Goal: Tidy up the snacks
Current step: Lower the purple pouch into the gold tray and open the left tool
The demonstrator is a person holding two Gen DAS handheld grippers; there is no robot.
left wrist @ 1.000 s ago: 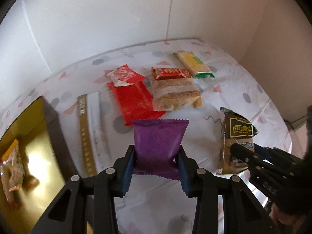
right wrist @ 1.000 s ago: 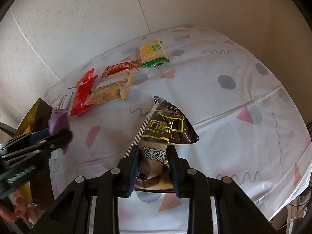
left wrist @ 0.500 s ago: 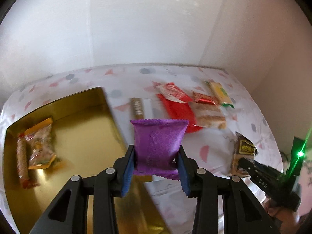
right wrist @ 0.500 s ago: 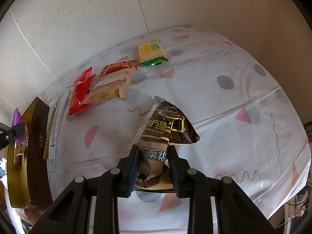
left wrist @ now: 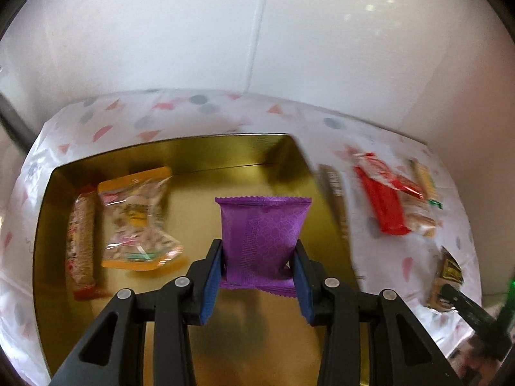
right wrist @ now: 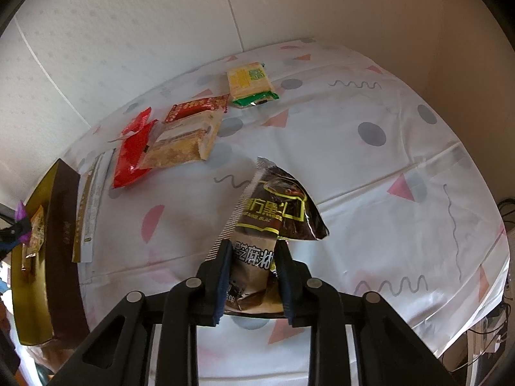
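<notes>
My left gripper (left wrist: 257, 257) is shut on a purple snack packet (left wrist: 262, 234) and holds it above the gold box (left wrist: 225, 154). Inside the box lie an orange-edged clear packet (left wrist: 138, 222) and a long red bar (left wrist: 80, 241). My right gripper (right wrist: 252, 263) is shut on a brown sesame packet (right wrist: 276, 209) over the table. In the right wrist view the gold box (right wrist: 35, 289) is at the far left, with the purple packet (right wrist: 21, 215) above it.
On the patterned tablecloth (right wrist: 386, 112) lie a red packet (right wrist: 132, 157), a tan cracker packet (right wrist: 183, 141), a small red bar (right wrist: 199, 107), a yellow-green packet (right wrist: 251, 83) and a white-gold strip (right wrist: 90, 206). White walls stand behind the table.
My left gripper has swung left with the purple packet, from over the loose snacks to over the gold box. The right gripper has stayed put with the brown packet.
</notes>
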